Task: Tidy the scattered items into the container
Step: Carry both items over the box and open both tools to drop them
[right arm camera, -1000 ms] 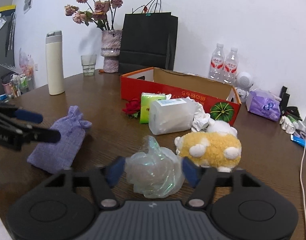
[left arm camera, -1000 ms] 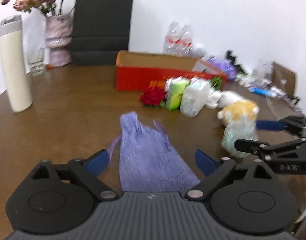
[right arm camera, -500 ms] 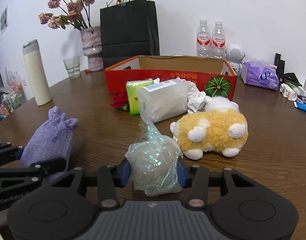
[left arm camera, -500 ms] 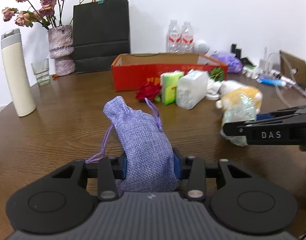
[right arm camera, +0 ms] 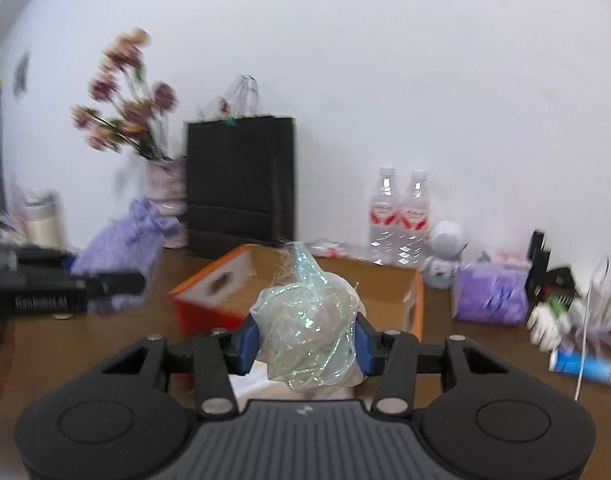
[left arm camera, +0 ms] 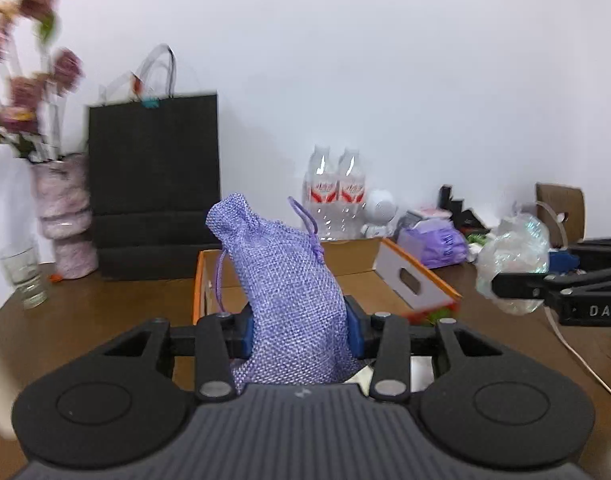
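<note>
left hand-held gripper (left arm camera: 297,330) is clamped on a purple drawstring pouch (left arm camera: 289,300), right hand-held gripper (right arm camera: 305,340) on a crumpled iridescent wrap (right arm camera: 309,332); both hang near the open orange box (right arm camera: 417,300) toward the tabletop's far edge; carry each fully over the rim, then release low

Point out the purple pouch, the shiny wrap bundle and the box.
pouch (left arm camera: 293,300), left wrist view, middle of its woven body.
bundle (right arm camera: 309,320), right wrist view, centre of the crinkled film.
box (right arm camera: 211,286), right wrist view, its near end flap beside the handle slot.
</note>
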`<state>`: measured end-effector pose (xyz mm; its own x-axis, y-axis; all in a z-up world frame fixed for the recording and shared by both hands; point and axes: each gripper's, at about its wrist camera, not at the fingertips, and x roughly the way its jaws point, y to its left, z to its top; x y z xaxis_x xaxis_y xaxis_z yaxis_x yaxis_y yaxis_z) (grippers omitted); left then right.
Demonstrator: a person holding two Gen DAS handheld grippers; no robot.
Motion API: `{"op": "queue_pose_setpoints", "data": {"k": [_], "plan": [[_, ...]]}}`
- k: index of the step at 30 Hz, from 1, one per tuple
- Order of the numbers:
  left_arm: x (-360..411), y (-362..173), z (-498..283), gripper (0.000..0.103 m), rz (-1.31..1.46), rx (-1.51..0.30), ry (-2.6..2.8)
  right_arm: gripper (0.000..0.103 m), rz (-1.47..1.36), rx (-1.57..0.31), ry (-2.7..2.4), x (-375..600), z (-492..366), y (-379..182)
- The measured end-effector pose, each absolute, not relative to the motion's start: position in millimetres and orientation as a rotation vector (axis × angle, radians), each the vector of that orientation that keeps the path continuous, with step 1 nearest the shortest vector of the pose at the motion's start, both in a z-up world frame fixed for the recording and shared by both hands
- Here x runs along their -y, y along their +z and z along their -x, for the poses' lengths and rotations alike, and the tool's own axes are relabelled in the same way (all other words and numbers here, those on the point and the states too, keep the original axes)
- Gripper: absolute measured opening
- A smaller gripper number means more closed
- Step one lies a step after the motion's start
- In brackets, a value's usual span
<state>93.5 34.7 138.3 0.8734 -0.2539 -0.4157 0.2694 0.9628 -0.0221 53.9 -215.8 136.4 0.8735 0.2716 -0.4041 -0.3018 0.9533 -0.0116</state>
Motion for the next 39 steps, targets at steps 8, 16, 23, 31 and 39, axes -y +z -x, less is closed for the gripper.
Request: {"op": "queue_pose_setpoints", "data": {"k": [8,16,23,31,39], "plan": [[-29,115,-253,0.042,-0.005,-0.66,-0.246,0.046,0.043,-0.691,0.253,215,-245,135],[-13,70,-326,0.042,-0.105,-0.843,-0.196,0.046,-0.031,-0.983,0.231,215,-346,75],[4,51,-372,0.044,-0.161,-0.957,-0.184,0.048,-0.024,-1.112,0.195,206,-406,43],[1,41,-374,0.082,-0.131,-0.959,-0.164,0.064,0.042,-1.145,0.199,194,-409,36],[1,104,-336,0.1,-0.108,-0.973,-0.144,0.083,-0.001,-1.135,0.153,209,-380,86]]}}
